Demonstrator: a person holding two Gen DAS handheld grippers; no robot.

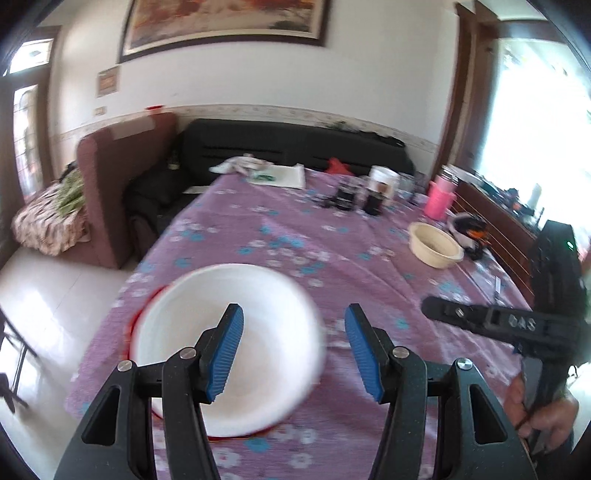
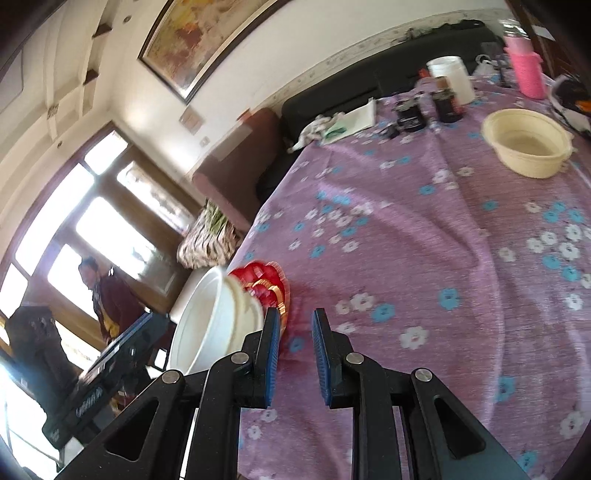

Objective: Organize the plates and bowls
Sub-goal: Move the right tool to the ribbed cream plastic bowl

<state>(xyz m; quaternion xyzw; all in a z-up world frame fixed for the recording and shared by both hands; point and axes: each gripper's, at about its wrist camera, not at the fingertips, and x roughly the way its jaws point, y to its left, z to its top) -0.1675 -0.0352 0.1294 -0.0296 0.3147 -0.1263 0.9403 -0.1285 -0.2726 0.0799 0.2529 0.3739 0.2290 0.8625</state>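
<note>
White walls, framed painting [image 1: 225,22], black sofa [image 1: 295,147], maroon armchair [image 1: 122,173], pale tiled floor [image 1: 55,295], bright windows [image 2: 74,221].

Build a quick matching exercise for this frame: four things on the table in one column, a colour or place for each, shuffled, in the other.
Column 1:
1. white bowl
2. cream bowl
3. pink cup
4. tablecloth

Column 2:
a. purple with small flowers
b. alone on the cloth, in front of the pink cup
c. nearest the left hand-held gripper, over a red-patterned plate
d. far end of the table, beside the jars

Pairs: 1-c, 2-b, 3-d, 4-a
</note>
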